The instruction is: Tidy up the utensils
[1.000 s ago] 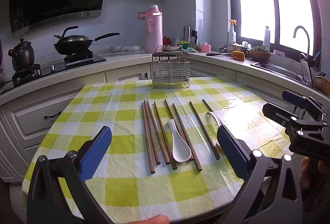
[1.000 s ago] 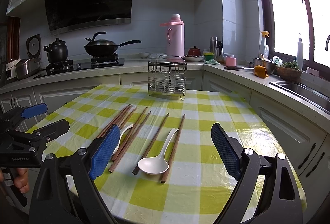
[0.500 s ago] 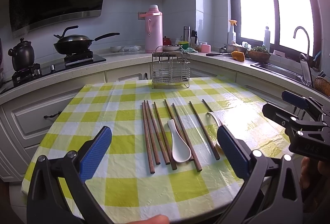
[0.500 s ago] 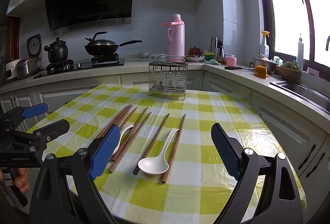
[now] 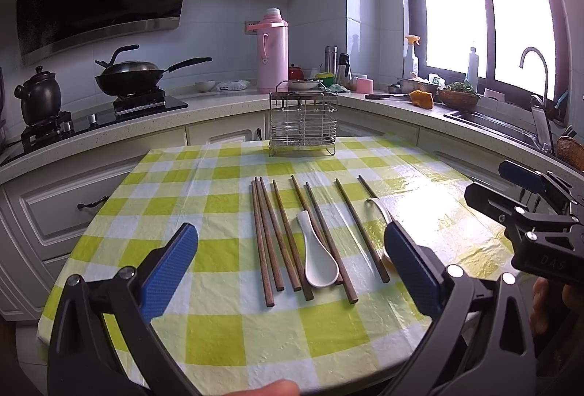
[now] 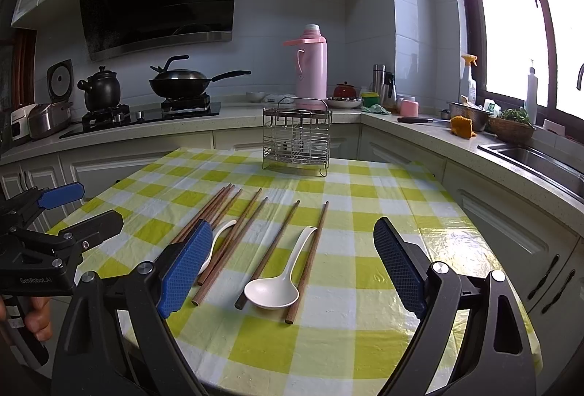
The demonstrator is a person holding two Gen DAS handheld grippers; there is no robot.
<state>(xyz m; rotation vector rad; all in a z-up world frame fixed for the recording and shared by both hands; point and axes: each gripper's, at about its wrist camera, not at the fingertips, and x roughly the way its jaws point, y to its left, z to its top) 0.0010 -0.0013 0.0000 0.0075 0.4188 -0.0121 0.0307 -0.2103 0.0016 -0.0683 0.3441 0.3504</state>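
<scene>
A kitchen table (image 5: 120, 213) covered in a yellow-green and white checked cloth fills both views. Wooden chopsticks (image 5: 277, 235) lie loose on the cloth in a rough fan, their far ends pointing toward a wire rack (image 5: 302, 124) that stands upright at the far edge of the table.

Two white spoons lie among the chopsticks. In the left wrist view, one spoon (image 5: 315, 259) rests bowl toward the camera, between chopsticks near the middle of the fan. The second spoon (image 6: 279, 277) shows best in the right wrist view, lying bowl-up between the two rightmost chopsticks; in the left view most of it is hidden behind a gripper finger.

The left gripper (image 5: 292, 268) hovers above the near edge of the table with its blue-padded fingers spread wide, holding nothing. The right gripper (image 6: 292, 266) hovers beside it, to the right, fingers likewise spread wide and holding nothing. Each gripper appears at the side of the other's view.

Behind the table, a counter (image 6: 204, 129) carries a pink thermos (image 6: 310, 64) just behind the rack, a wok (image 6: 182, 84) on a stove, and a dark kettle (image 6: 100, 89). A sink (image 6: 540, 155) sits under the window on the right.
</scene>
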